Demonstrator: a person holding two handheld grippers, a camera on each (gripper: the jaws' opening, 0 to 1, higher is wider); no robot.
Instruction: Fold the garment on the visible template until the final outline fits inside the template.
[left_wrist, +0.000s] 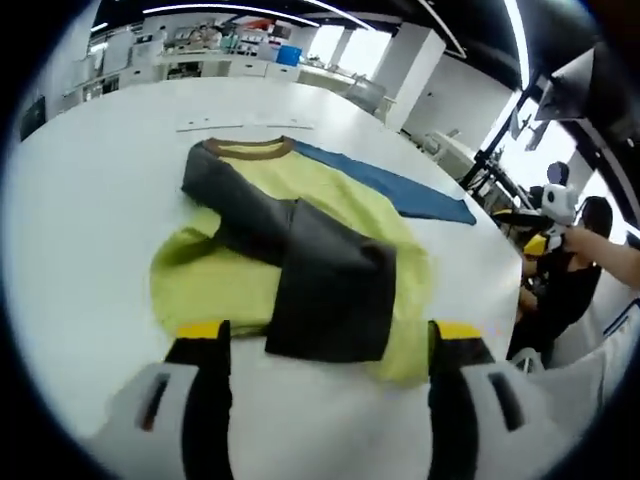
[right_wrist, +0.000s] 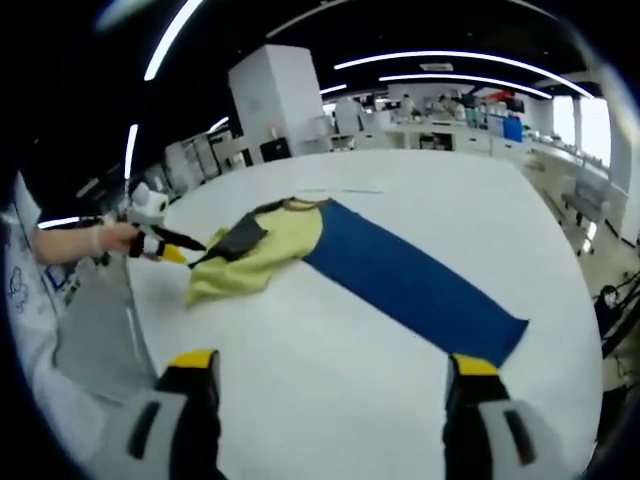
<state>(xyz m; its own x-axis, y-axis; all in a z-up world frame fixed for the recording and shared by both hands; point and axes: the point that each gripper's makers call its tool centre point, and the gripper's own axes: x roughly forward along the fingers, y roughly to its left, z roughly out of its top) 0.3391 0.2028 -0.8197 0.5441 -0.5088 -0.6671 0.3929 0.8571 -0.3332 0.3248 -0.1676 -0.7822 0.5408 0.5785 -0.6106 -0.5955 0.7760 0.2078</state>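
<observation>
A yellow-green shirt (left_wrist: 330, 200) with dark grey sleeves and a brown collar lies on the white table (left_wrist: 110, 150). One dark sleeve (left_wrist: 330, 290) is folded across its front. Its far side overlaps a long blue template (left_wrist: 400, 185). My left gripper (left_wrist: 330, 345) hovers over the shirt's near hem, jaws wide apart and holding nothing. In the right gripper view, the shirt (right_wrist: 270, 245) covers the template's (right_wrist: 410, 280) far end. The left gripper (right_wrist: 165, 243), held in a hand, sits at the shirt's left edge. My right gripper (right_wrist: 330, 370) is open above bare table, short of the template's near end.
The table edge (left_wrist: 500, 270) runs along the right, where a person (left_wrist: 560, 280) in dark clothes sits beside white equipment (left_wrist: 555, 200). A pale strip (left_wrist: 240, 125) lies beyond the collar. Benches with lab gear (right_wrist: 450, 110) line the back wall.
</observation>
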